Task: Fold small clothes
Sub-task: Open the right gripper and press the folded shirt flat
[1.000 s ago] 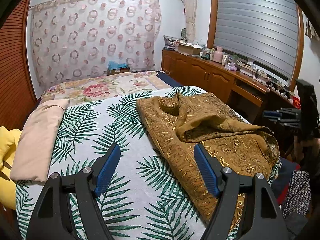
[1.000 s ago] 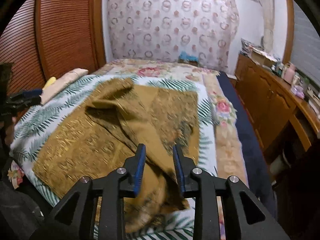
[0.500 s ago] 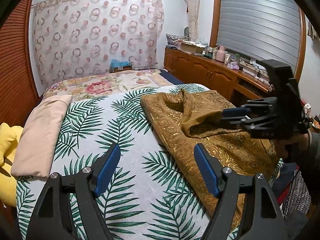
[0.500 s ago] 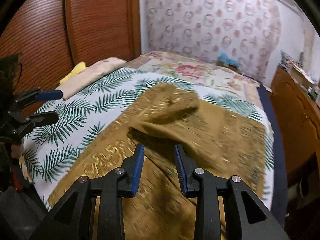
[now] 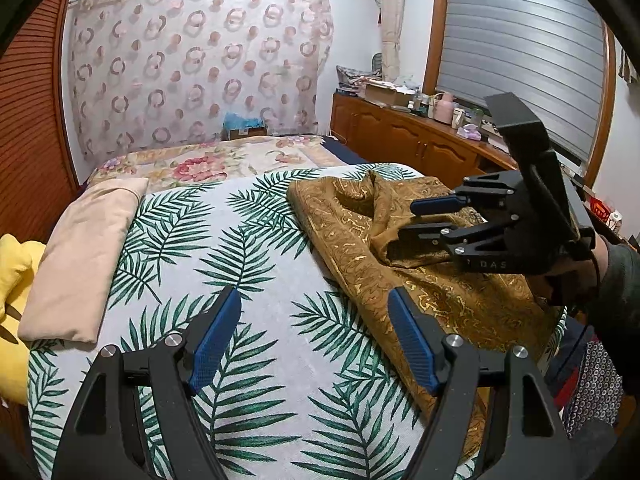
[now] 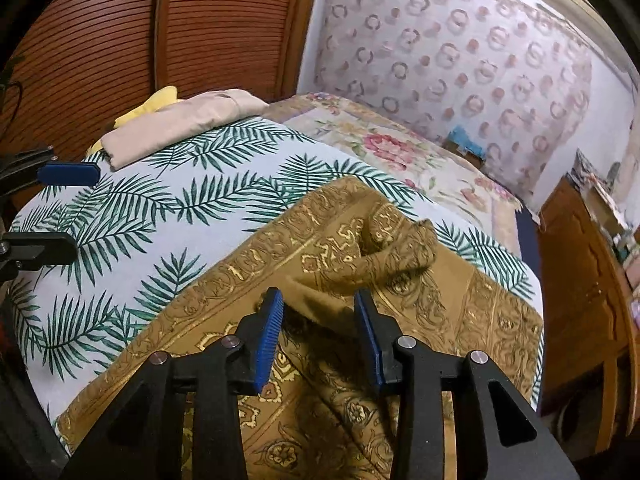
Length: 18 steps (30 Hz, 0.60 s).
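A gold-patterned brown cloth (image 5: 404,256) lies rumpled on the right side of the bed, with a raised fold in its middle; it also shows in the right wrist view (image 6: 360,264). My left gripper (image 5: 316,336) is open and empty above the palm-leaf bedspread, left of the cloth's edge. My right gripper (image 6: 320,316) is open just over the cloth, near the raised fold, holding nothing. It also shows in the left wrist view (image 5: 432,216), hovering over the cloth.
The palm-leaf bedspread (image 5: 224,248) covers the bed. A folded beige garment (image 5: 84,248) and a yellow item (image 5: 12,264) lie at the left edge. A wooden cabinet (image 5: 416,140) with clutter stands along the right wall. A wooden slatted door (image 6: 120,40) stands behind the bed.
My right gripper has swung in from the bed's right edge to above the cloth's middle fold. The left gripper has hardly moved. The cloth has not been lifted.
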Motion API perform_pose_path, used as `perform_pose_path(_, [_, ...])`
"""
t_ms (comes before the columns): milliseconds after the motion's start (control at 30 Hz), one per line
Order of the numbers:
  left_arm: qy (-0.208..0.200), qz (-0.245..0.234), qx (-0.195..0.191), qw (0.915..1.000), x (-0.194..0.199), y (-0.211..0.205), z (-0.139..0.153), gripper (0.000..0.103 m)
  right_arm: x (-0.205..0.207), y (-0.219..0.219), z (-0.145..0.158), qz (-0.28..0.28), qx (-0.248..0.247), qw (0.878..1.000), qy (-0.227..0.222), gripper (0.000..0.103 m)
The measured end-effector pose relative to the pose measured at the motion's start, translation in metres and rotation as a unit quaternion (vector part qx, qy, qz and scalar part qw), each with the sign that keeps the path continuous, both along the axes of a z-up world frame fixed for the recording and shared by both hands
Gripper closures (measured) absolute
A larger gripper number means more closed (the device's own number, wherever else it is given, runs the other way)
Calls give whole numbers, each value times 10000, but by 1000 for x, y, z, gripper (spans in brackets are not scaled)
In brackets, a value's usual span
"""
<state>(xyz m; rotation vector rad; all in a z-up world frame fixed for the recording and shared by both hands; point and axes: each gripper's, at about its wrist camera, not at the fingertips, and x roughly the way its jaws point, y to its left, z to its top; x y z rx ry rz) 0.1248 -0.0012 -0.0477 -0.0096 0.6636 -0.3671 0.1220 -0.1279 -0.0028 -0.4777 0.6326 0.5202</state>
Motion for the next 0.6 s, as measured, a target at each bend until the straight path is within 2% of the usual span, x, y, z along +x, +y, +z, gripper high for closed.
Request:
perform_pose_path(200, [43, 3, 4, 10000, -1, 1, -4, 26, 6, 10, -11, 114, -291, 9995, 84, 63])
perform_pose_path(300, [59, 14, -8, 10000, -2, 2, -6, 26, 11, 15, -23, 163, -611, 9978, 211, 63])
perform_pose_path(400, [82, 19, -22, 10000, -2, 3, -8, 26, 17, 16, -28, 125, -870, 9960, 131, 64])
perform_pose_path(433, [92, 12, -17, 10000, -2, 2, -8, 26, 19, 14, -27, 135, -844, 9963, 119, 78])
perform_pose_path(500, [100, 4, -8, 9999, -3, 2, -9, 26, 23, 9, -21, 175, -689, 9974, 146, 95])
perform_pose_path(600, [109, -13, -5, 9999, -3, 1, -10, 26, 26, -4, -4, 84, -371, 9993, 11, 98])
